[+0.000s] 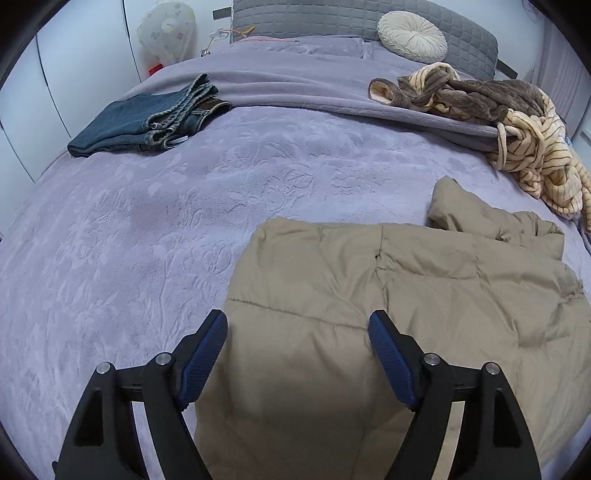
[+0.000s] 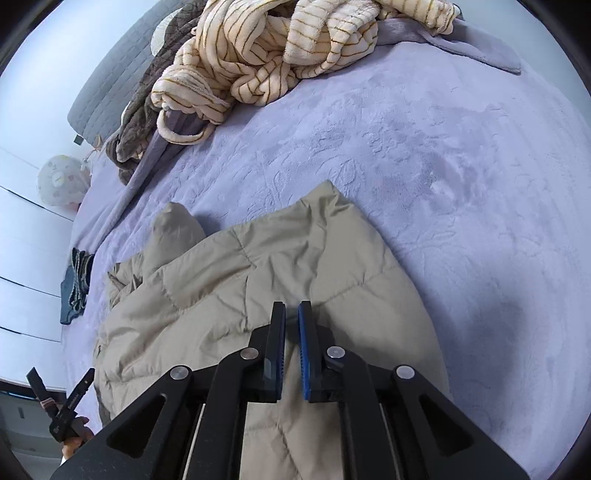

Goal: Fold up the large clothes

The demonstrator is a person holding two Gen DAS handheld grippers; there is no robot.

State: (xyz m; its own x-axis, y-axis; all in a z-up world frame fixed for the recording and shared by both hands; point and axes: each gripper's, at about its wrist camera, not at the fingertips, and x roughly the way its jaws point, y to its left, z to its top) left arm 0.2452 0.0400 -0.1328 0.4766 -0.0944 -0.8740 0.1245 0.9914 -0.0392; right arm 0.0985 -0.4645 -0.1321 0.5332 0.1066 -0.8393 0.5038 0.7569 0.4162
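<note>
Beige puffer jacket [image 1: 388, 295] spread flat on lavender bed [image 1: 147, 221], folded jeans [image 1: 147, 118] beyond.

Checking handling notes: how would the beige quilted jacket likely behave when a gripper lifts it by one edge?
The beige quilted jacket looks puffy and creased, so it would probably drape floppily. Its padding suggests it is light for its bulk. The smooth shell may slip between the pads.

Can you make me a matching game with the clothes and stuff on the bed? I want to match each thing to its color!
Things:
1. jeans
2. puffy coat
3. round pillow
4. blanket

Colors:
A. tan
B. light purple
C. blue
D. cream white

Pairs: 1-C, 2-A, 3-D, 4-B
</note>
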